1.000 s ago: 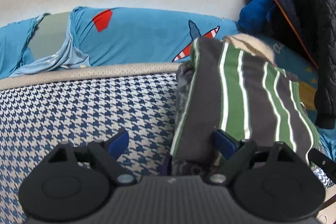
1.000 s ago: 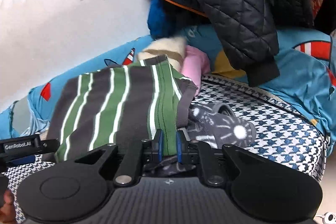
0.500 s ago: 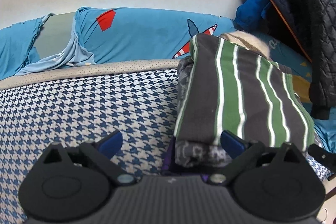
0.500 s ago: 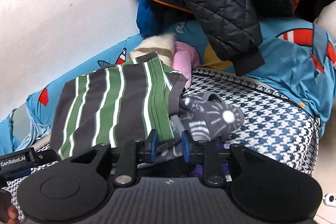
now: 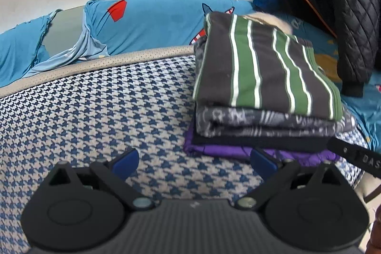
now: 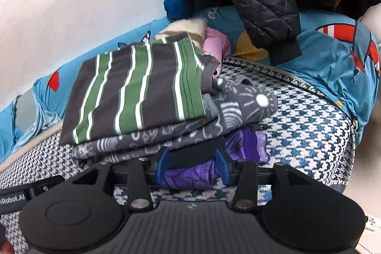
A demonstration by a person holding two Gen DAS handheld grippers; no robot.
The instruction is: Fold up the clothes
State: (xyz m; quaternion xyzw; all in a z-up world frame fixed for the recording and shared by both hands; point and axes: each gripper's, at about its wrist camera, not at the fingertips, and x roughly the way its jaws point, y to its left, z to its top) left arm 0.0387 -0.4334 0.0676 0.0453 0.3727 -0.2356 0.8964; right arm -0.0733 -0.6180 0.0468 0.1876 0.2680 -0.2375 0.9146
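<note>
Both grippers have backed off the stack since a second ago: the right gripper (image 6: 192,164), then pinched shut on the striped shirt's front edge, now has its blue pads apart and still spreading, nothing pressed between them. Behind that gap sit a black layer and the purple garment (image 6: 247,144) at the stack's base; whether the pads brush them I cannot tell. Left gripper (image 5: 194,162) stands released, jaws at full spread over bare houndstooth, with its right pad just before the stack's purple corner, apart from it.

Stack, read against the left gripper: ahead and to its right, four folded layers on the cover.
- Top: striped shirt (image 5: 259,63), grey-brown knit with green bands edged in white, folded to a flat rectangle.
- Under it: grey printed garment (image 5: 262,120), soft, white line drawings, rounded fold facing front.
- Then a thin black layer.
- Bottom: purple, crinkled, sticking out at the corner.

Houndstooth cover (image 5: 95,111): blue-and-white woven check, beige perforated trim along its far edge. Beyond the trim, a blue sheet (image 5: 154,23) with red and white prints, rumpled. Behind the stack, a cream fuzzy item and a pink one, partly hidden. Farther right, a black quilted jacket (image 5: 352,16) hangs over a blue fleece. Plain white wall behind.
</note>
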